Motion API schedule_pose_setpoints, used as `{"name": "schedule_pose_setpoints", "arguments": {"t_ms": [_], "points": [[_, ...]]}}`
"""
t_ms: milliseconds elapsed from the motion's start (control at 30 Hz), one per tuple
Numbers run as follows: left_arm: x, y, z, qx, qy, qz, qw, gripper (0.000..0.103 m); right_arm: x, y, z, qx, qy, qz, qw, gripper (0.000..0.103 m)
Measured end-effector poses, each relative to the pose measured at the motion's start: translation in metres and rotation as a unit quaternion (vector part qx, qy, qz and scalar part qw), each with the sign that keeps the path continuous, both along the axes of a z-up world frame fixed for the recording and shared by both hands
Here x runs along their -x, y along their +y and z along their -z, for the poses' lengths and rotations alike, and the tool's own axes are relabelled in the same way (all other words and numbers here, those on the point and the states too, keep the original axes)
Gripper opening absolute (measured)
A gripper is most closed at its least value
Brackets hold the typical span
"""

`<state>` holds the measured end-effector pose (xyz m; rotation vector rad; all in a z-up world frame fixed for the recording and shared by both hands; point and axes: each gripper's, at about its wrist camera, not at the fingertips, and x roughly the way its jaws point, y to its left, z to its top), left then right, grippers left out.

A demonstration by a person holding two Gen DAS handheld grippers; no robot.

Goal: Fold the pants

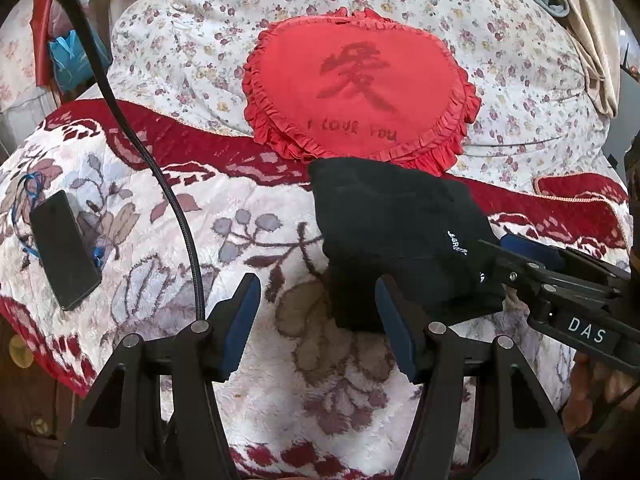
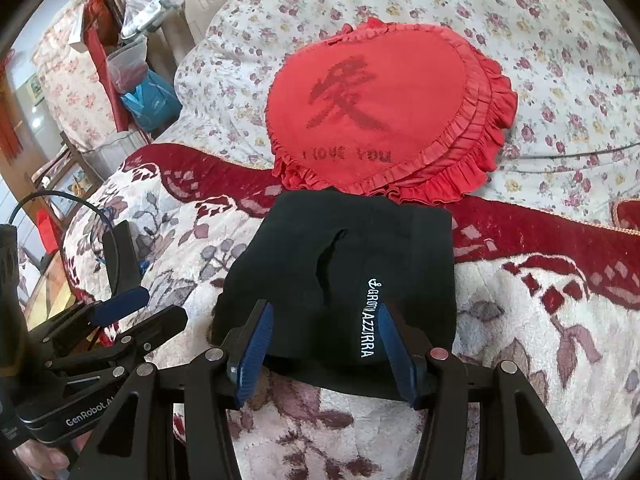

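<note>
The black pants (image 1: 396,232) lie folded into a compact bundle on the floral blanket, with white lettering (image 2: 370,320) on one side. In the right wrist view the bundle (image 2: 348,264) sits just below the red heart pillow. My left gripper (image 1: 316,320) is open and empty, its right finger beside the bundle's near left corner. My right gripper (image 2: 324,344) is open, its jaws straddling the bundle's near edge without pinching it. It shows in the left wrist view (image 1: 520,256) at the bundle's right side. The left gripper shows in the right wrist view (image 2: 136,312), left of the pants.
A red heart pillow (image 1: 360,84) reading "I LOVE YOU" lies behind the pants on a flowered quilt (image 1: 180,48). A black phone (image 1: 62,248) lies at the left on the blanket (image 1: 160,240). A black cable (image 1: 160,184) arcs over the blanket. Bags and clutter (image 2: 136,80) stand beyond the bed's left edge.
</note>
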<state>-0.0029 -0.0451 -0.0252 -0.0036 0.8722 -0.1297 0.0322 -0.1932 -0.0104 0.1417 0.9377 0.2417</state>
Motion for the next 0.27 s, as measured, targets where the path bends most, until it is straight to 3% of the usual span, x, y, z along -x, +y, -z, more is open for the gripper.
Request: {"name": "schedule_pose_setpoints", "arguments": {"t_ms": [267], "points": [[-0.0014, 0.0024, 0.005, 0.011, 0.006, -0.001, 0.9999, 0.06, -0.0005, -0.0052, 0.004, -0.002, 0.003, 0.005, 1.0, 0.053]]}}
